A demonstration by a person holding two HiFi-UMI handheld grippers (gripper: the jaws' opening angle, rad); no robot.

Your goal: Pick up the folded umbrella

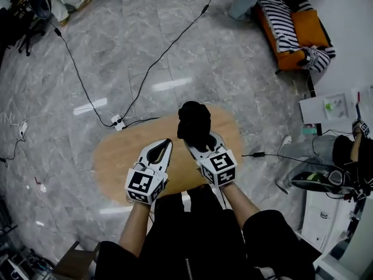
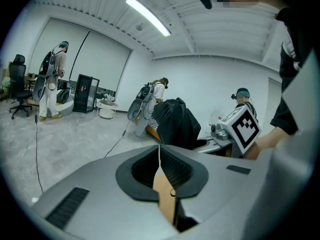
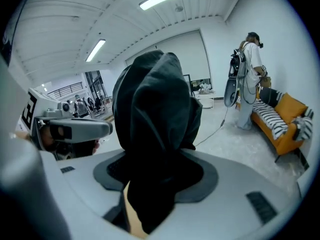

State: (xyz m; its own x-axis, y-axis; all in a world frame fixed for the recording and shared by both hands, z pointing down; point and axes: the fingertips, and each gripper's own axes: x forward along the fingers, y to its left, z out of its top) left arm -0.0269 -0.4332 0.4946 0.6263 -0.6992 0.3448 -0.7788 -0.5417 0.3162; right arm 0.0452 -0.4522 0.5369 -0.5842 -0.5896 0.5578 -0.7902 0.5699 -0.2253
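The folded umbrella (image 1: pixel 194 121), a black bundle, was pinched between the jaws of the right gripper (image 1: pixel 201 143), with most of its fabric standing out beyond the tips. In the head view it was seen over the far half of an oval wooden table (image 1: pixel 113 159). The jaws of the left gripper (image 1: pixel 167 141) were pressed together on nothing, just beside the right one and apart from the umbrella.

The table was set on a floor (image 1: pixel 175 34) of glossy grey marbled tiles, on which ceiling lights were mirrored. Black cables (image 1: pixel 166 50) were trailed across the tiles to a white power strip (image 1: pixel 117 122) near the table's far edge. An orange sofa (image 1: pixel 294 31) with a black-and-white striped cover was placed against the wall at the upper right, and a white desk (image 1: pixel 332 107) was seen below it. White walls, a ribbed ceiling with a strip light (image 2: pixel 147 15), a black office chair (image 2: pixel 17 84) and standing people wearing backpack rigs (image 2: pixel 52 79) were shown in the left gripper view.
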